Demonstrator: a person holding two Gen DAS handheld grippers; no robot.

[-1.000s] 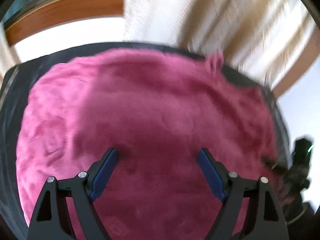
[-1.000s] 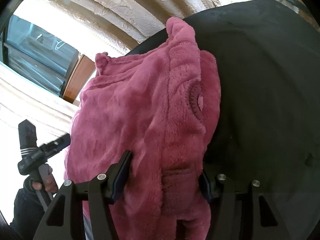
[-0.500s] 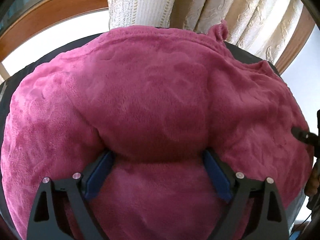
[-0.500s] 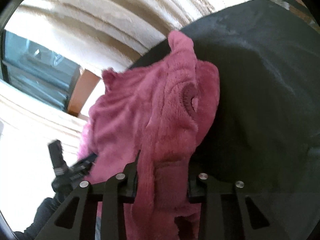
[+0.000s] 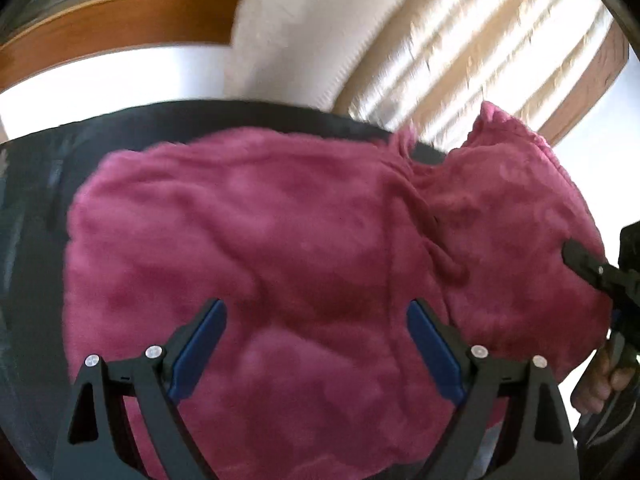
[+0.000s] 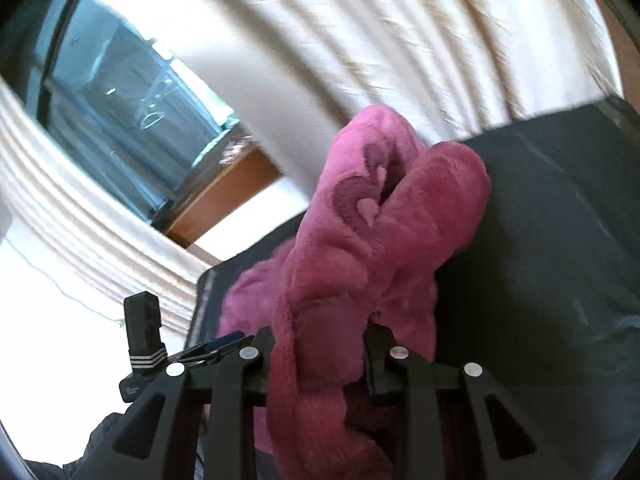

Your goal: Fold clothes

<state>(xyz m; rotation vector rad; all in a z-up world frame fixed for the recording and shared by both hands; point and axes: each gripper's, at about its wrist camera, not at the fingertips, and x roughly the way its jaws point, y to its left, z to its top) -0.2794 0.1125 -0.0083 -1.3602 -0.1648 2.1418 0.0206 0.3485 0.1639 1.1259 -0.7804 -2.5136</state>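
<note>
A fluffy magenta garment [image 5: 280, 248] lies spread over a dark tabletop [image 5: 36, 184]. My left gripper [image 5: 316, 340] is open, its blue-padded fingers [image 5: 200, 344] wide apart just above the garment's near part. My right gripper [image 6: 320, 344] is shut on a bunched edge of the same garment [image 6: 360, 248] and lifts it off the dark table [image 6: 560, 240]. The lifted part stands up as a thick fold with an embossed heart pattern. The right gripper also shows at the right edge of the left wrist view [image 5: 588, 268], at the garment's raised corner.
Cream curtains [image 5: 460, 40] hang behind the table, with a wooden window frame [image 5: 112, 20] and a window [image 6: 120, 112] to the left. The left gripper's body [image 6: 140, 344] shows at the lower left of the right wrist view. The table's edge [image 6: 204, 300] is near.
My right gripper has closed on the garment's edge and raised it into an upright fold. My left gripper has pulled back and up from the fabric, still open.
</note>
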